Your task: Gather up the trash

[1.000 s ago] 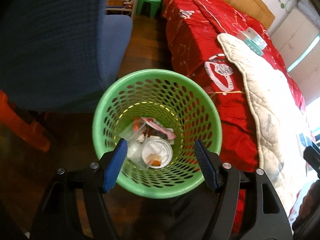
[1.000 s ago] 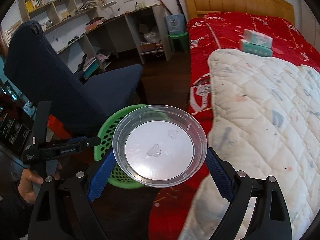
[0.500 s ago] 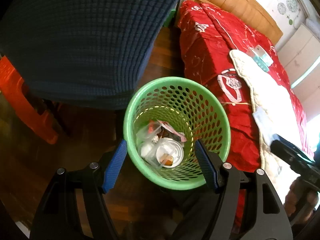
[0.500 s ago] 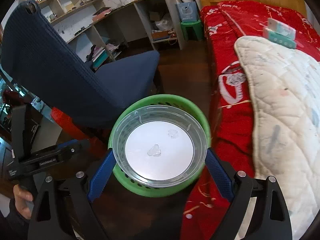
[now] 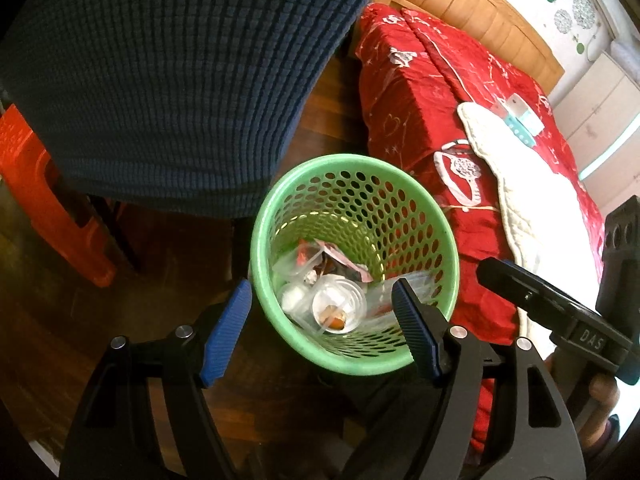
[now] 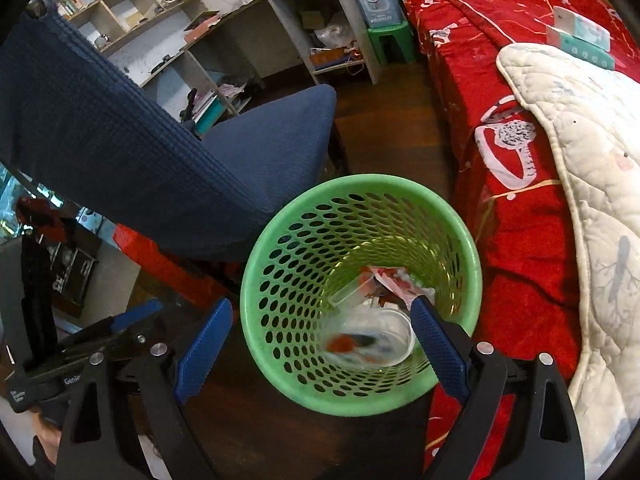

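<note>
- The left gripper, its jaws opening and nothing between them, and the right gripper, jaws wide and empty, hang over the green perforated wastebasket on the dark wooden floor.
- Trash lies at the basket's bottom: clear plastic lids, wrappers.
- A blue office chair crowds the basket's left rim; the red bed presses close on the right.
- A cluttered desk stands farthest back.

We read "DAS" in pale letters on the black body of the right gripper, to the right of the left tool. On the left gripper, left of the right tool, "Gen" shows, the rest cut off; smaller print beneath it is too blurred.
</note>
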The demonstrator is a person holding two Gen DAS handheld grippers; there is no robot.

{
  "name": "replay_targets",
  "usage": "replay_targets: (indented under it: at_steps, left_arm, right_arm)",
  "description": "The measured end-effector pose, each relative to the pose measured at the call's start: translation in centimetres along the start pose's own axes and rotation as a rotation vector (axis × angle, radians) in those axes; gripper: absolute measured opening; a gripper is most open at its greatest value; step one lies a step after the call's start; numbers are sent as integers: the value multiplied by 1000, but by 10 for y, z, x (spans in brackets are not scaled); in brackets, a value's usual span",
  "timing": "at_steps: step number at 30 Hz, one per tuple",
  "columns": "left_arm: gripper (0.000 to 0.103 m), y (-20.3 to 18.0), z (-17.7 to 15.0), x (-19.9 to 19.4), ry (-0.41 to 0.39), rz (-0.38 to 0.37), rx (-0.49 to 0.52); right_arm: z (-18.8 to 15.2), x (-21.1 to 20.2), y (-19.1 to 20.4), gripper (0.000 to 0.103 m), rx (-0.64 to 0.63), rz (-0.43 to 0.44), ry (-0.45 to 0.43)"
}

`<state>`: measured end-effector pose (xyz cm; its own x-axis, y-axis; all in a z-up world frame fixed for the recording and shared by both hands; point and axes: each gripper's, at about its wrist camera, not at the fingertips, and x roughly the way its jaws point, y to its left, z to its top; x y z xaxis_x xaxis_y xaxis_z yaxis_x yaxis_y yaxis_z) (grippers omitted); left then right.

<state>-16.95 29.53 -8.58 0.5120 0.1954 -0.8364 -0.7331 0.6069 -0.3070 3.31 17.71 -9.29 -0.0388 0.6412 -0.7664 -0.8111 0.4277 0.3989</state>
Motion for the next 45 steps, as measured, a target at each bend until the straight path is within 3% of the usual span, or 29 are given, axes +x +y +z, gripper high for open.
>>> replay_targets:
  at_steps: [6, 18, 26, 39, 45]
  left_arm:
    - [73, -11, -1, -3, -12, -6, 26]
    - [73, -55, -1, -11, -42, -37, 112]
    - [74, -103, -1, -17, -72, -90, 192]
    - [91, -194, -12, -40, -130, -169, 400]
    - [97, -228, -24, -51, -195, -163, 494]
  right_arm:
    - [-5, -19, 4, 87, -63, -77, -27]
    - [-24, -82, -28, 88, -16, -257, -95]
    - [-47, -129, -54, 90, 60, -386, -154]
    - [-88, -200, -94, 91, 203, -537, -240]
    - [-107, -231, -107, 92, 263, -583, -277]
